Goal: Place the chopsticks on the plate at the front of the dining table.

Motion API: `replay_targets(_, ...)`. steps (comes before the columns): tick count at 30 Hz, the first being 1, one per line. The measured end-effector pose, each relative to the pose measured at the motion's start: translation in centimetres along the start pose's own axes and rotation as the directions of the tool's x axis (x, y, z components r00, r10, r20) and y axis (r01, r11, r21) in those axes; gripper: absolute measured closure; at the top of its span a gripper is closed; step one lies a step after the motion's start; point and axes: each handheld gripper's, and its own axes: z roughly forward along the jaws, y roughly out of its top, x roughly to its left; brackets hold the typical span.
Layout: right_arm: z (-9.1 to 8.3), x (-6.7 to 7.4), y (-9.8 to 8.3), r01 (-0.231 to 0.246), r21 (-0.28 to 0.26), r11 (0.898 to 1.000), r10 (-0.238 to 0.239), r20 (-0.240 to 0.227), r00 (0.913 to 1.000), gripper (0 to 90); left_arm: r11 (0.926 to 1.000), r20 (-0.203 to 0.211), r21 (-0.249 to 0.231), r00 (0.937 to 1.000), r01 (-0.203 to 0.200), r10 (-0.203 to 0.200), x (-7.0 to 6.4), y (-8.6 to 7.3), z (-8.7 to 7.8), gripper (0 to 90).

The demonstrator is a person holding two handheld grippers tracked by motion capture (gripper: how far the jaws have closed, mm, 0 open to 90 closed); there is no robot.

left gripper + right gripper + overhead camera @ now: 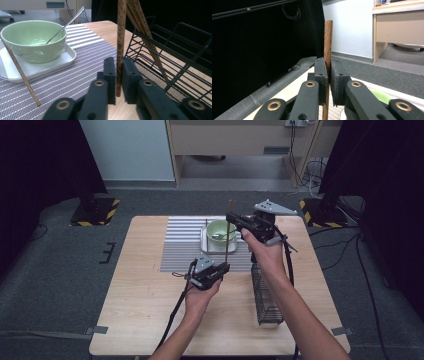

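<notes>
We count two grippers. The left gripper [216,272] sits near the table's middle; the right gripper [235,221] is held higher, toward one o'clock from it.

We count three chopsticks at most. One chopstick [228,234] stands upright between the two grippers: the left gripper's jaws are clamped on its lower end, the right gripper's jaws are clamped near its top. It is a slim dark brown stick with a wood grain, square-cut at the top in the right gripper view [327,40], and it rises straight out of the left jaws in the left gripper view [121,42]. A second stick [21,72] leans against the bowl at nine o'clock in that view. More brown sticks [145,32] slant behind the held one over the rack; we cannot tell how many.

One green bowl [220,229], one metal spoon [66,25] resting in it, one white tray [206,246] under the bowl, one striped mat [182,250], one black wire rack [265,295] at three o'clock of the left gripper, one wooden table [135,290].

Hidden: the rack's far end lies under the right forearm, and the held chopstick's bottom tip is covered by the left jaws.
</notes>
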Motion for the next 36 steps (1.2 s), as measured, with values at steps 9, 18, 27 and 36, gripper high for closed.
replay_targets(9,-0.1,-0.4,0.0,0.005,0.012,1.000,-0.005,0.008,1.0000,83.3,0.9997,-0.028,0.003,0.9993,-0.024,0.024,-0.1,-0.1,-0.7,85.6)
replay_targets(18,0.1,-0.9,-0.2,-0.001,0.025,1.000,0.000,0.021,0.9998,78.7,0.9991,-0.053,0.021,0.9979,-0.036,0.037,0.2,-0.3,-1.4,85.8)
replay_targets(27,-0.5,-1.3,-0.4,0.037,0.071,0.997,-0.041,0.065,0.9970,48.7,0.9996,-0.085,0.028,0.9963,-0.010,0.012,1.1,-0.2,-1.6,85.8)
replay_targets(36,-2.1,-3.6,-1.6,0.073,0.124,0.990,-0.089,0.126,0.9880,33.1,0.9991,-0.106,0.038,0.9941,-0.017,0.021,1.5,-0.3,-1.8,85.7)
